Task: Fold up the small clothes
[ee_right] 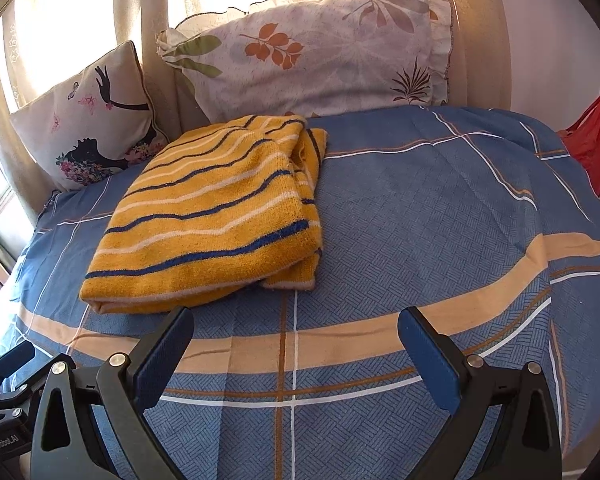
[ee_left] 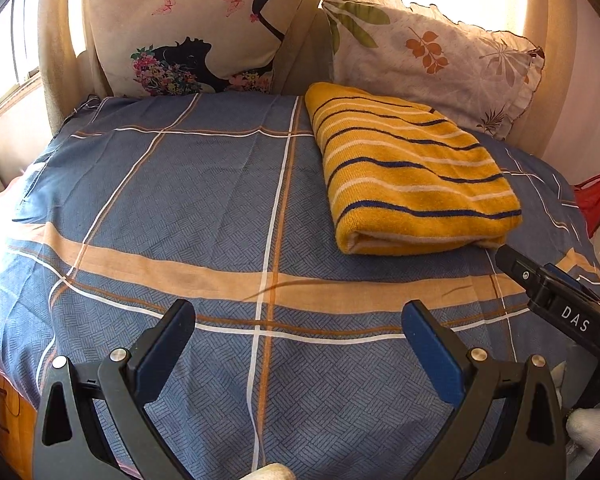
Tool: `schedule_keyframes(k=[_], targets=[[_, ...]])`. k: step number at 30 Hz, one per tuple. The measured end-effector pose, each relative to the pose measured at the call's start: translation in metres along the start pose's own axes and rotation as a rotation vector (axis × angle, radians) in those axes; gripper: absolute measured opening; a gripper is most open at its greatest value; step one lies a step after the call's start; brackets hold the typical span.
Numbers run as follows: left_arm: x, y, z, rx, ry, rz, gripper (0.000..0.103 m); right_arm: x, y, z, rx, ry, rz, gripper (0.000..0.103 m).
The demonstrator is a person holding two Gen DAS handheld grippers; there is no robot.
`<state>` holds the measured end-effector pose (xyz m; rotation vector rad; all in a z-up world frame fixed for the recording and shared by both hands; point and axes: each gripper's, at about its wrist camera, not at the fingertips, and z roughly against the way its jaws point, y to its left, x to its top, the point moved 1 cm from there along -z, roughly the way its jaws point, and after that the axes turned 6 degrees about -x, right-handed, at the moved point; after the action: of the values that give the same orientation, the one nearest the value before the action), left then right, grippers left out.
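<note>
A yellow knit garment (ee_left: pixel 412 172) with navy and white stripes lies folded in a thick rectangle on the blue checked bedsheet (ee_left: pixel 204 208), toward the pillows. In the right wrist view the same yellow garment (ee_right: pixel 212 216) sits just beyond my left fingertip, its layered edges showing on the right side. My left gripper (ee_left: pixel 298 320) is open over bare sheet, well to the left of the garment and nearer than it. My right gripper (ee_right: pixel 296 324) is open too, empty, hovering just short of the garment's near edge. The right gripper's tip (ee_left: pixel 512 258) shows in the left wrist view beside the garment's near right corner.
Two pillows lean at the head of the bed: a beige one with a silhouette print (ee_left: pixel 196 32) and a leaf-patterned one (ee_left: pixel 432 56). Bright curtained windows lie behind them. A red bag (ee_right: pixel 592 136) hangs off the bed's right side. Bedsheet (ee_right: pixel 440 216) spreads to the right.
</note>
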<state>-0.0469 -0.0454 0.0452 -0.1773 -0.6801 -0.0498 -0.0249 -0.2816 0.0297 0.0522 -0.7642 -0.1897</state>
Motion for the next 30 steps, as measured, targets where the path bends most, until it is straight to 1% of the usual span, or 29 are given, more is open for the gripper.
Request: schedule_keyframes(k=[8,18,30], targets=[[0.0008,0.0029,0.0002,-0.007,-0.002,0.017,0.103,0.0005,0.0011,-0.0003,-0.001,0.0,0.004,0.103],[-0.0006,0.0043,0.0061,-0.004,-0.02,0.014,0.103,0.0007,0.0038,0.0034,-0.002,-0.006,0.014,0.103],[-0.0038,0.0067,0.0029,-0.01,-0.007,0.023,0.103,-0.0025,0.0055,0.0033,-0.005,0.001,0.022,0.103]])
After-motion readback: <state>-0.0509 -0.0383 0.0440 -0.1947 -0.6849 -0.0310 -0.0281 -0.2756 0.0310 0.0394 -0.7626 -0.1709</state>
